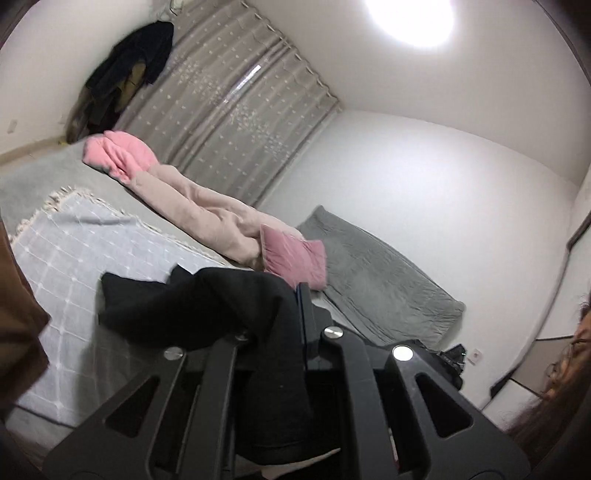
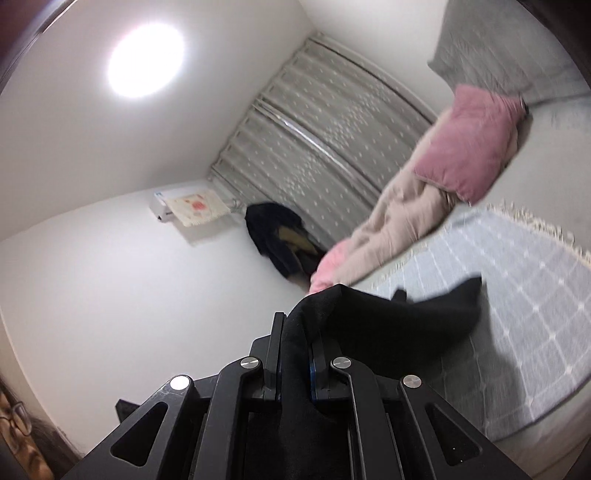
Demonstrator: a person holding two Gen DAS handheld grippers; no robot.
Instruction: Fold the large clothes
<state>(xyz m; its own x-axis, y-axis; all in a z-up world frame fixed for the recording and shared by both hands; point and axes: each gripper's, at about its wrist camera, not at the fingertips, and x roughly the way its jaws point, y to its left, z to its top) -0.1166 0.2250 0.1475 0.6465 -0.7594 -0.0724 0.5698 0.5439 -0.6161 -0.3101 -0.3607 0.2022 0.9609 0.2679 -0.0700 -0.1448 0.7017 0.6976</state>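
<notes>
1. The left gripper (image 1: pixel 286 306) has its jaws squeezed tight on a black piece of clothing (image 1: pixel 207 306).
2. The black cloth goes in between the jaws and hangs down over the front of the gripper.
3. The rest of it spreads out to the left, lifted up above the bed (image 1: pixel 40 177).
4. The right gripper (image 2: pixel 295 332) also has its jaws squeezed tight on the black piece of clothing (image 2: pixel 388 321).
5. Here the cloth sits in a bunch between the jaws and stretches off to the right, over the bed (image 2: pixel 554 147).
6. A light blue blanket (image 1: pixel 74 258) with white lines and a fringe lies flat on the bed, under the black cloth.
7. A long beige quilt (image 1: pixel 207 210) lies rolled up along the far side of the bed.
8. A pink pillow (image 1: pixel 295 254) rests at one end of the quilt, and a pink blanket (image 1: pixel 118 151) sits at the other end.
9. A grey pillow (image 1: pixel 376 273) lies against the white wall, just beside the pink pillow.
10. Grey curtains (image 1: pixel 236 110) hang behind the bed.
11. Dark clothes (image 1: pixel 125 74) hang near the curtains.
12. A round lamp (image 1: pixel 410 18) shines on the ceiling.
</notes>
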